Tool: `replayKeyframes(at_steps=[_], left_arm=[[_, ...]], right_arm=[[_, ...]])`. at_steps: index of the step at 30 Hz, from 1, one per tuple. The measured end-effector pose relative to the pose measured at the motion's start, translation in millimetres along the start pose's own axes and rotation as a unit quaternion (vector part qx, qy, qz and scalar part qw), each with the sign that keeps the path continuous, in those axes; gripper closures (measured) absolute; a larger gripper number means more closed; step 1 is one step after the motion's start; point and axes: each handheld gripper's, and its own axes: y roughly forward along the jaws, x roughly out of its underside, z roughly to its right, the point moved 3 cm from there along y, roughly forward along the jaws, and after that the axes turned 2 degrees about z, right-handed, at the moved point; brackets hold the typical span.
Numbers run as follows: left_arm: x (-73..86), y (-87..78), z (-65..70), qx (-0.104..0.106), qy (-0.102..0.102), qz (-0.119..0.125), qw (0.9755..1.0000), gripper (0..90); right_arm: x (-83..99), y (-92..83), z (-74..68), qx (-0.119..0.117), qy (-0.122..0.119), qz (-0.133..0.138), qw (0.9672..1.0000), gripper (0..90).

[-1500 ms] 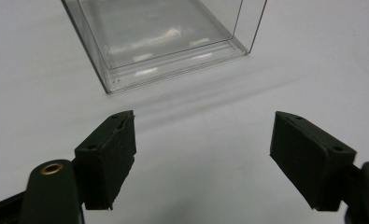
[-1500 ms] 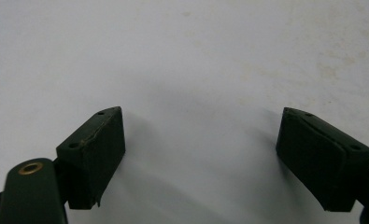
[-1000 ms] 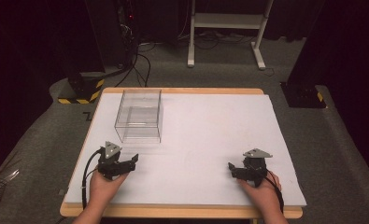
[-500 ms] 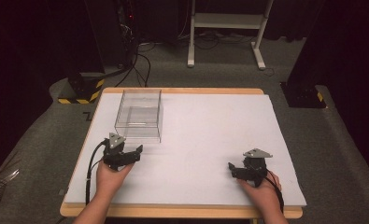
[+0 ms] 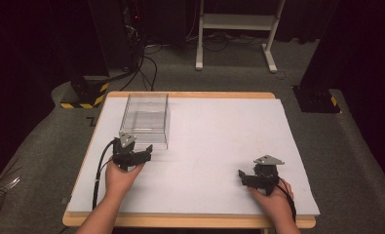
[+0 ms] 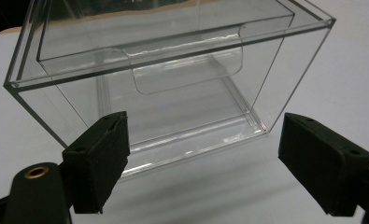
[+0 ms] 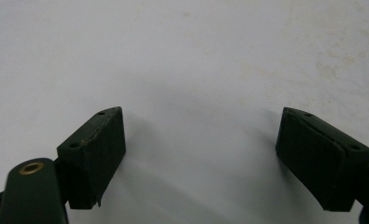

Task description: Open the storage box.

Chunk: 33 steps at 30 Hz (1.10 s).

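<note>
Clear box's [image 6: 173,84] far end cut off above.

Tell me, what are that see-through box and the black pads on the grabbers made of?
The clear box looks like hard acrylic or similar plastic: glossy, fully transparent, with bright glints along its sharp edges. The pads on the left gripper look like matte black rubber or foam: dull, no shine, slightly rough edges. The table appears covered by a plain white matte sheet, perhaps paper.

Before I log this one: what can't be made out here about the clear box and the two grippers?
- Clear box, left gripper view: far wall cut off by the top edge.
- Box's inner tray, high view: too small to tell from the outer walls.
- Right gripper, high view: jaw gap too small to judge.
</note>
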Motion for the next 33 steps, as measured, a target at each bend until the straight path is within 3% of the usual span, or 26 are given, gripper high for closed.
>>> replayKeyframes(at_steps=[9,16,24,33], left_arm=[[-7.8,8.5,0.2,-0.023,0.005,0.001,0.9997,16.1],[-11.9,14.3,-0.7,-0.031,-0.008,0.010,0.9994,16.4],[-15.3,23.0,2.7,-0.043,-0.009,0.005,0.9990,16.8],[-15.8,28.5,5.8,-0.076,-0.021,0.009,0.9968,17.4]], right_arm=[[0.1,-0.3,0.2,-0.001,0.003,0.000,1.0000,15.7],[0.0,-0.3,0.4,-0.002,0.004,0.001,1.0000,15.7],[0.1,-0.3,0.5,-0.003,0.006,0.001,1.0000,15.7],[0.1,-0.4,0.8,-0.005,0.008,0.003,1.0000,15.7]])
